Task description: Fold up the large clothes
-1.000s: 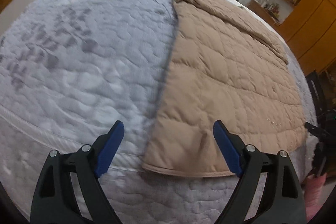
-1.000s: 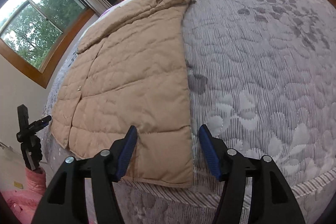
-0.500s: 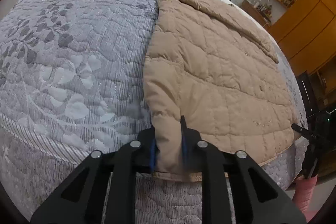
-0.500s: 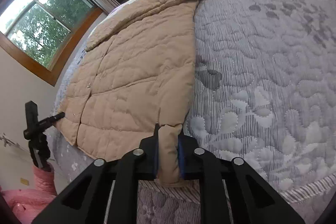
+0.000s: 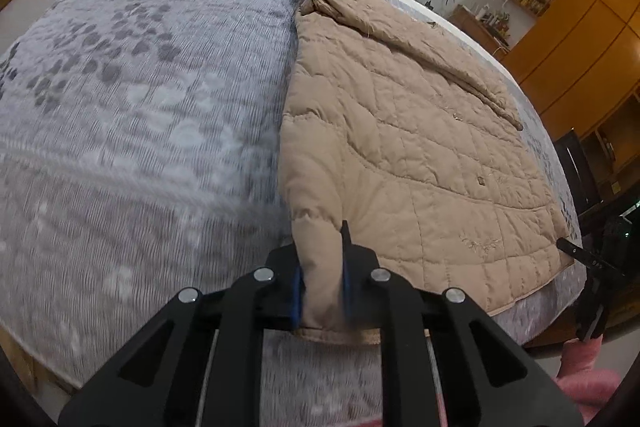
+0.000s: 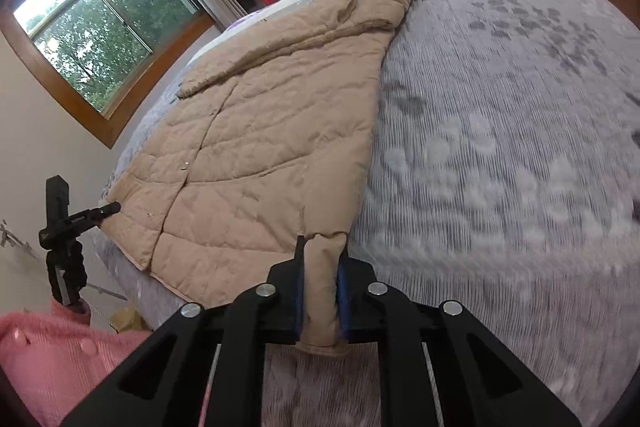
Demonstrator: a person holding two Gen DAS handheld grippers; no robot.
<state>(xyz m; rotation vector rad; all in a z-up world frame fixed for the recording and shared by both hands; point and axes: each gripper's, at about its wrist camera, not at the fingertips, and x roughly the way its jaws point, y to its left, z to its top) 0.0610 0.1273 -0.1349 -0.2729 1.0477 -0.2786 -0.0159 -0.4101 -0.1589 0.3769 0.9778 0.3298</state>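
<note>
Since the earlier frame, both sets of jaws have been closed from wide apart onto the hem of the tan quilted coat [image 5: 408, 147], and its near corners have been pinched up off the bed [image 5: 140, 107]. The coat is spread flat on the grey bedspread, hem at the foot edge, collar toward the headboard. One hem corner is clamped in the left hand-held gripper [image 5: 320, 279], the opposite one in the right hand-held gripper [image 6: 320, 287]. The coat's long axis runs straight away from both; neither hand is judged nearer.
</note>
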